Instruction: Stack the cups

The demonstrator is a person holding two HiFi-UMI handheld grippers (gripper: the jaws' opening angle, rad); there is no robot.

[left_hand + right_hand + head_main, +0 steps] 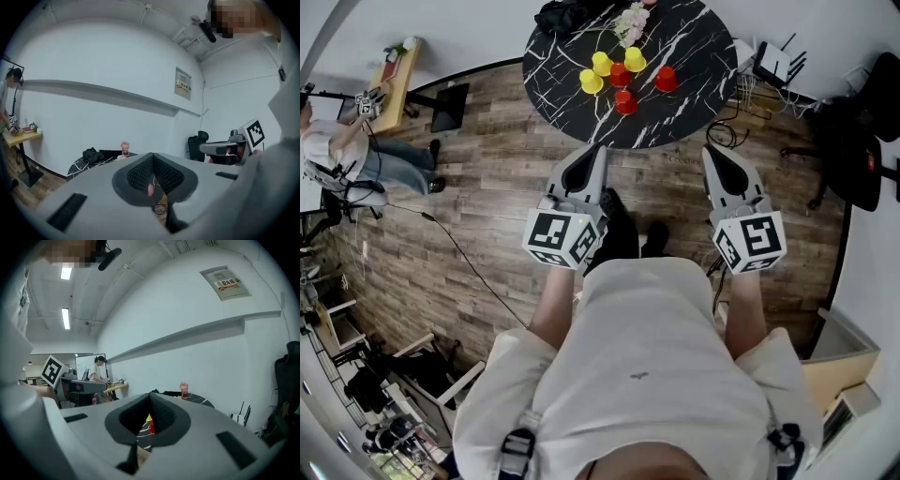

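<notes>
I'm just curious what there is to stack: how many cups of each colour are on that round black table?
Yellow cups: 3
Red cups: 3
Total: 6 cups

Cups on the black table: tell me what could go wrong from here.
1. The yellow cups and red cups stand crowded together; taking one may tip a neighbour.
2. The left gripper and right gripper are both shut and empty; unless opened first, they would probably shove a cup rather than grip it.
3. Cables lie on the floor by the table; stepping closer could snag them.
</notes>
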